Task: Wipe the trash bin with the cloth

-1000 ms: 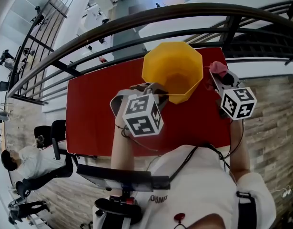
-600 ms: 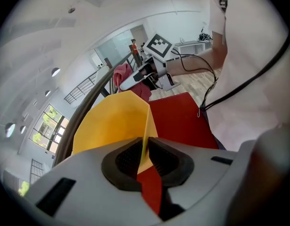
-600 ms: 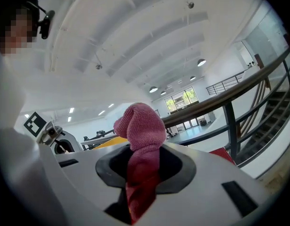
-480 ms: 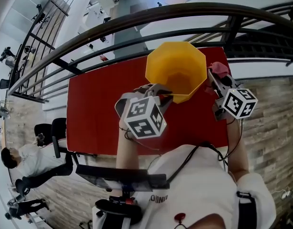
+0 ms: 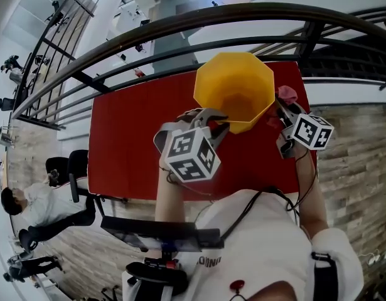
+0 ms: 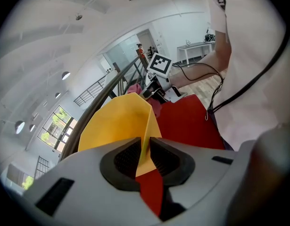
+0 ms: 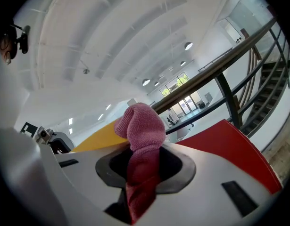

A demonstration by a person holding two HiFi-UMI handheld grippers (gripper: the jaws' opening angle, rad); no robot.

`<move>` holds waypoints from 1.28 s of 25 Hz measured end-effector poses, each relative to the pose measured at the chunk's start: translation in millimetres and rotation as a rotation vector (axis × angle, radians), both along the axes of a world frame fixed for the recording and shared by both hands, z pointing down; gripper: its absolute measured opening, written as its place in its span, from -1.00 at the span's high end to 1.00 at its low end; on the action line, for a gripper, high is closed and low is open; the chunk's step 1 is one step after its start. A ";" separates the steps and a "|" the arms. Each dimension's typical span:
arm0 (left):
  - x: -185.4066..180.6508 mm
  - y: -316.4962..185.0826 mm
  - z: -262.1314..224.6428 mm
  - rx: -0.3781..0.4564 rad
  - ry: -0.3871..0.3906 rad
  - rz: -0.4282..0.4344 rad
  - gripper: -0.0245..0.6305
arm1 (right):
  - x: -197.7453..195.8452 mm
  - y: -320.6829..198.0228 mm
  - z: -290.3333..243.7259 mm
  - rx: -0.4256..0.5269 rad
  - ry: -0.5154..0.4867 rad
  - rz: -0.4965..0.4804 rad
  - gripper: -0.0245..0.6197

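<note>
**Cloth at the bin's right wall, left tongs easing off its near rim**

Head view: the yellow trash bin (image 5: 233, 93) stands upright, mouth up, on the red table (image 5: 130, 143). The left gripper (image 5: 213, 121) is at the bin's near rim. The right gripper (image 5: 282, 108) is just beside the bin's right wall, with the pink cloth (image 5: 287, 94) bunched at its tip, touching the wall or nearly so.

Left gripper view: the bin's wall runs edge-on between the pads. The jaws are opening, narrow, and appear not to press the wall.

Right gripper view: the jaws are clamped on the cloth, whose bunched end sticks out past them, with the bin's yellow wall close behind it on the left.

The right hand looks better placed to wipe, probably by pressing left and stroking along the wall's height.
</note>
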State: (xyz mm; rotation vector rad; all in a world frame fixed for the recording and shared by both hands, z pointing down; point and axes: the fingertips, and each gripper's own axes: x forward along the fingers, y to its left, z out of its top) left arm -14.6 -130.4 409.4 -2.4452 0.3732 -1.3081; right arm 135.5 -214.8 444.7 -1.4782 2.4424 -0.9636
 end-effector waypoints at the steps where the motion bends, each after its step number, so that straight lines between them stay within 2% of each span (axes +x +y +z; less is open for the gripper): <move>1: -0.8 -0.5 -0.3 0.000 0.001 -0.002 0.76 | -1.0 -0.5 3.7 -0.005 0.001 -0.006 0.61; 10: -6.4 1.7 -0.5 0.003 -0.022 0.008 0.76 | -11.3 1.8 50.1 -0.103 0.055 -0.028 0.61; 20: 4.7 2.4 -2.7 0.038 0.027 -0.013 0.75 | -10.1 8.5 110.8 -0.250 0.128 -0.030 0.61; 32: 4.1 0.5 -3.2 0.000 0.079 -0.089 0.73 | -15.7 17.2 148.9 -0.343 0.198 -0.049 0.61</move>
